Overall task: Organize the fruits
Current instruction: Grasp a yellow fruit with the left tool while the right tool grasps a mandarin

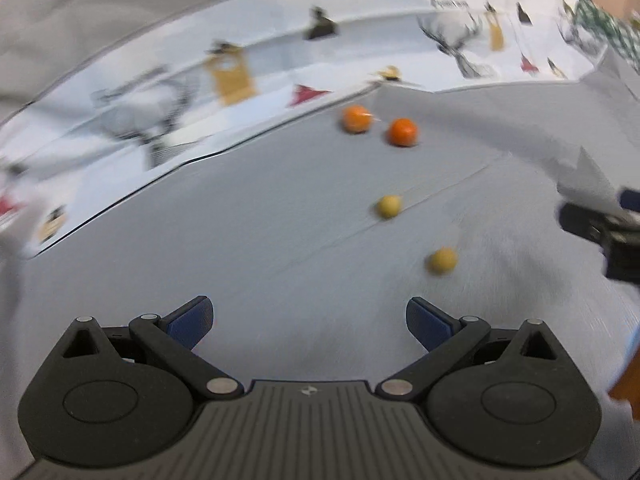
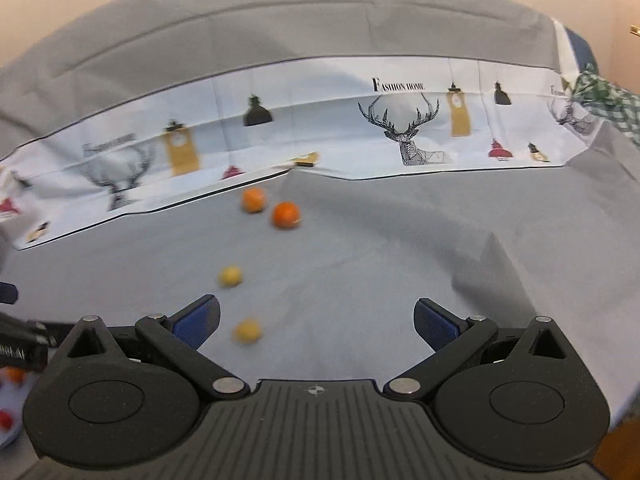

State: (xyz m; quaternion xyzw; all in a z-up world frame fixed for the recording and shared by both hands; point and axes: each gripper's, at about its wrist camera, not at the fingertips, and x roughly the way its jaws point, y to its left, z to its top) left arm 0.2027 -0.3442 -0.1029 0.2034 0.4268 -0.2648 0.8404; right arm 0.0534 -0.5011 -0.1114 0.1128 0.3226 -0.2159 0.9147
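Observation:
Four small round fruits lie loose on a grey cloth (image 1: 260, 248). Two orange fruits (image 1: 357, 119) (image 1: 403, 132) sit close together at the far side; the right wrist view shows the same orange pair (image 2: 253, 199) (image 2: 286, 215). Two yellow fruits (image 1: 389, 205) (image 1: 443, 261) lie nearer, and the closest yellow fruit (image 2: 248, 331) is just ahead of my right gripper's left finger, with the other yellow fruit (image 2: 230, 275) beyond it. My left gripper (image 1: 310, 320) is open and holds nothing. My right gripper (image 2: 316, 320) is also open and holds nothing.
A white printed band with deer and lamps (image 2: 400, 132) runs across the back of the cloth. A green checked fabric (image 2: 608, 100) lies at the far right. At the lower left edge, a pale dish (image 2: 6, 436) holds small red and orange pieces. Cloth folds rise at right (image 2: 492, 264).

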